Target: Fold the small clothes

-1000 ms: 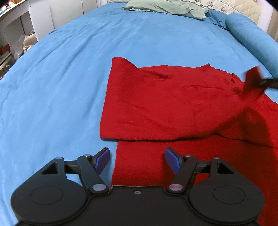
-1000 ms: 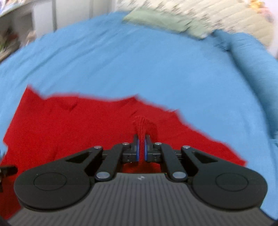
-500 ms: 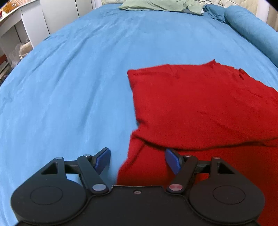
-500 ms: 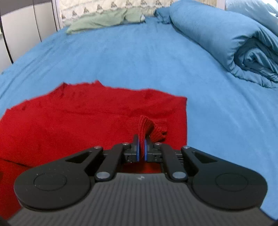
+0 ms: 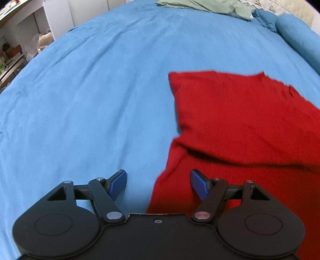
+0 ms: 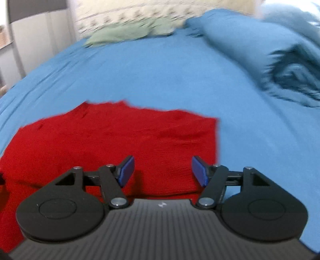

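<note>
Lying flat on the blue bed sheet (image 5: 84, 100) is the red cloth (image 5: 240, 124), folded over itself. My left claw (image 5: 158, 185) is wide open over its left edge, holding nothing. My right claw (image 6: 163, 170) is wide open above it too, empty.

Plain bright red knit garment (image 5: 244, 124) on solid blue bedsheet (image 5: 90, 100); pale green pillow (image 6: 128, 33); cream patterned headboard cover (image 6: 120, 16); blue duvet (image 6: 270, 52); black grippers, blue pads (image 6: 126, 170).
</note>
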